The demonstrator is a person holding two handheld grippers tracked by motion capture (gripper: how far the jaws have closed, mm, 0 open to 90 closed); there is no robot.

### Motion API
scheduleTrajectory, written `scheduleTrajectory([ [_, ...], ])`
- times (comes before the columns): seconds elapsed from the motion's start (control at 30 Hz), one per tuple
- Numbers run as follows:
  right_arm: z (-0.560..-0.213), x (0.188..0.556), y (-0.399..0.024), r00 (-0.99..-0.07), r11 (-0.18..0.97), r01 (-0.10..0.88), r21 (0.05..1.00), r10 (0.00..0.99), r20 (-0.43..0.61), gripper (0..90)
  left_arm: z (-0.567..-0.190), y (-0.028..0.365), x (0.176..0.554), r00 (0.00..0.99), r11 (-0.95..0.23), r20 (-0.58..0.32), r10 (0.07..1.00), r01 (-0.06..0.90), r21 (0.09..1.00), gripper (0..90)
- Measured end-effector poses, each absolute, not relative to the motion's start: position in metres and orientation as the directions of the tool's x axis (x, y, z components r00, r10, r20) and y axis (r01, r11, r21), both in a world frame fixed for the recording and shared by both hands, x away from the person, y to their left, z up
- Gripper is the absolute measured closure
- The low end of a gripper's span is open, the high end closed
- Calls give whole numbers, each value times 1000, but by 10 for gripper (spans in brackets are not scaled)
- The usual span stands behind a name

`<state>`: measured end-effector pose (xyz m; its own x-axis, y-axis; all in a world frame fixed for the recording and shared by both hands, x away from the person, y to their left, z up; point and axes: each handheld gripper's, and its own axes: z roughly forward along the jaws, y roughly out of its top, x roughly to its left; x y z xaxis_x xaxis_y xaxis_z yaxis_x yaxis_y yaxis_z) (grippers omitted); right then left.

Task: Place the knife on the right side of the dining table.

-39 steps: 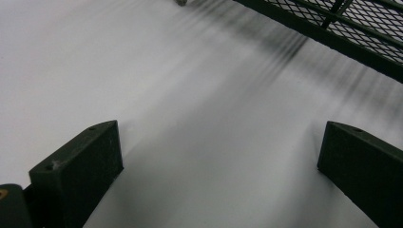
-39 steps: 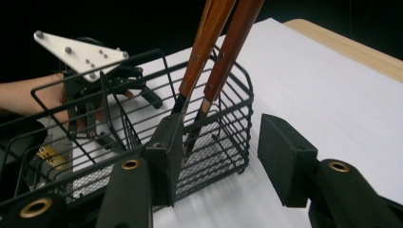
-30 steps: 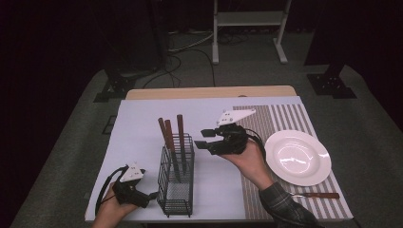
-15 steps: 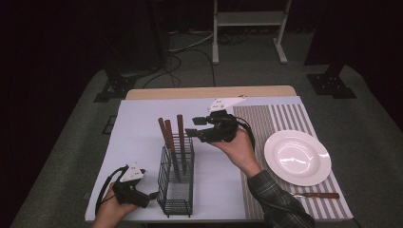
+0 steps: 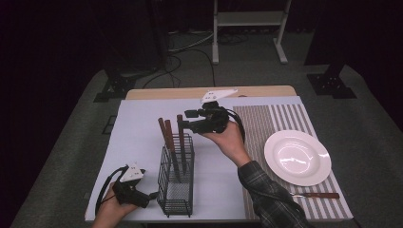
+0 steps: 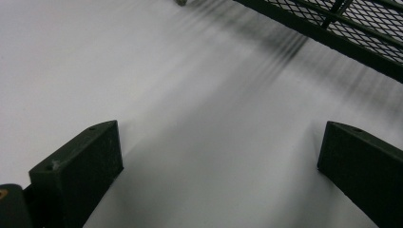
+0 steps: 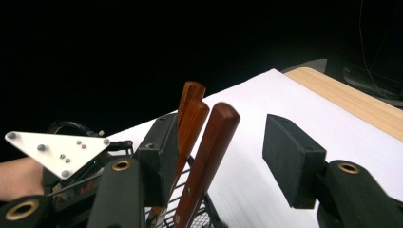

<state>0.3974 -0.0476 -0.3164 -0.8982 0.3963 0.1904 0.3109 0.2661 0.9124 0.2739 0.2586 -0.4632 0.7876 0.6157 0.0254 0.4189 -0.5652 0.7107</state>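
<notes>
Right gripper (image 5: 186, 119) at frame centre in high view, level, jaws spread, pointing left at wooden handle (image 5: 180, 124) nearest it. Right gripper view: that handle (image 7: 209, 156) stands between jaws, pads not pressing on it; jaws have just been opening.

Three wooden-handled utensils upright in black wire caddy (image 5: 177, 183), lower centre.

Left gripper (image 5: 152, 195) at lower left, just beside caddy, jaws spread over white table cover (image 6: 190, 118), nothing between.

White plate (image 5: 297, 157) at right on striped mat (image 5: 280, 121).

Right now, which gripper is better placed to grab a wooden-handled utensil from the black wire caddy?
Right. The right gripper has its open jaws around the nearest wooden handle. The left gripper rests low on the white mat beside the black wire caddy.
</notes>
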Motion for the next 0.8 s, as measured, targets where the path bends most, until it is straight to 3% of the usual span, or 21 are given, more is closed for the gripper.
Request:
scheduleTrajectory([
  [0.33,-322,409,-33,-899,265,327,907,385,211,495,-463,258,274,787,-563,24,617,420,712,0],
  [0.6,-322,409,-30,-906,279,319,906,371,205,635,-463,258,274,787,-563,24,617,419,712,0],
  [0.8,-321,404,-34,-909,270,313,910,363,205,686,-463,259,274,788,-565,26,616,419,711,0],
])
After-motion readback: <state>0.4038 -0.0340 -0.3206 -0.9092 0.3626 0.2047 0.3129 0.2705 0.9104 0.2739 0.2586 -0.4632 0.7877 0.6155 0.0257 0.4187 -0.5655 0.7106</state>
